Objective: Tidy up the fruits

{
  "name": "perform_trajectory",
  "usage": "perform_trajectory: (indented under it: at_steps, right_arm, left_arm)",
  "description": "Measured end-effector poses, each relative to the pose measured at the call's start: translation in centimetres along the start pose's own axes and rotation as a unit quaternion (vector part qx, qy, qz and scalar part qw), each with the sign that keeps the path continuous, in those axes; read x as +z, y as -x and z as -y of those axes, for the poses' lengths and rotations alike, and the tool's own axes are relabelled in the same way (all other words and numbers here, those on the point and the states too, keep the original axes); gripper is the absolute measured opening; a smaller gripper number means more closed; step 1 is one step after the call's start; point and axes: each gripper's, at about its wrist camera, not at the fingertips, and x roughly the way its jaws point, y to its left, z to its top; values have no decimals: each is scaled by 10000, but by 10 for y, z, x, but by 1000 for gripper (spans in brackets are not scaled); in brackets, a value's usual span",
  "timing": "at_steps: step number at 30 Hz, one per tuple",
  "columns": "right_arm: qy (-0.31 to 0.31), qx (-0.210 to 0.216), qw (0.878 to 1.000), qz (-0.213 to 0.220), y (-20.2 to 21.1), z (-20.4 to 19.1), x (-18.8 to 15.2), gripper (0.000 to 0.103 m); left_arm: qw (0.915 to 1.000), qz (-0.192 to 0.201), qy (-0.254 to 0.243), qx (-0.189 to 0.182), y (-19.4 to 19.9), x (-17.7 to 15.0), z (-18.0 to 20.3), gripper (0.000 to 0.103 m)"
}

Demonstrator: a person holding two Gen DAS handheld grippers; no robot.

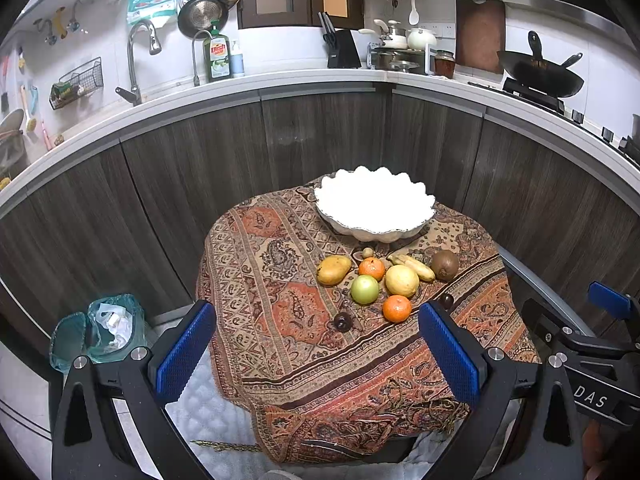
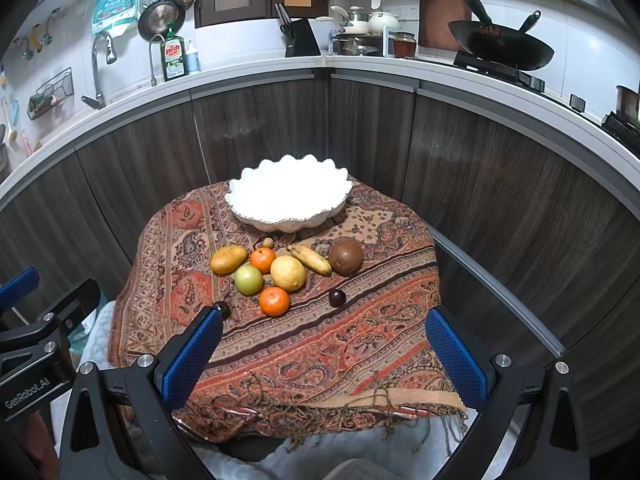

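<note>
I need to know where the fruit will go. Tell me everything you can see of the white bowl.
The bowl is white, glossy like ceramic, wide and shallow, with a scalloped rim and ribbed sides. It stands upright and looks empty, though glare washes out its inside. It rests on the patterned cloth at the far end, behind the fruit; nothing else touches it.

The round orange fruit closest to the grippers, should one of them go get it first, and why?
Probably yes. Both the left gripper and the right gripper are open and hold nothing, the white scalloped bowl is empty, and the near round orange fruit sits at the front of the pile. I would ease the right gripper forward over it.
</note>
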Motion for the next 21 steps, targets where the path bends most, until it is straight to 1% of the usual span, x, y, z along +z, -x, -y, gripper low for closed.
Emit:
perform_trajectory:
  at_steps: [21]
  right_arm:
    - [-13,12,10000,-1,0,2,-1,102]
  left_arm:
    - [10000,-24,-16,-24,-1,-3,2,103]
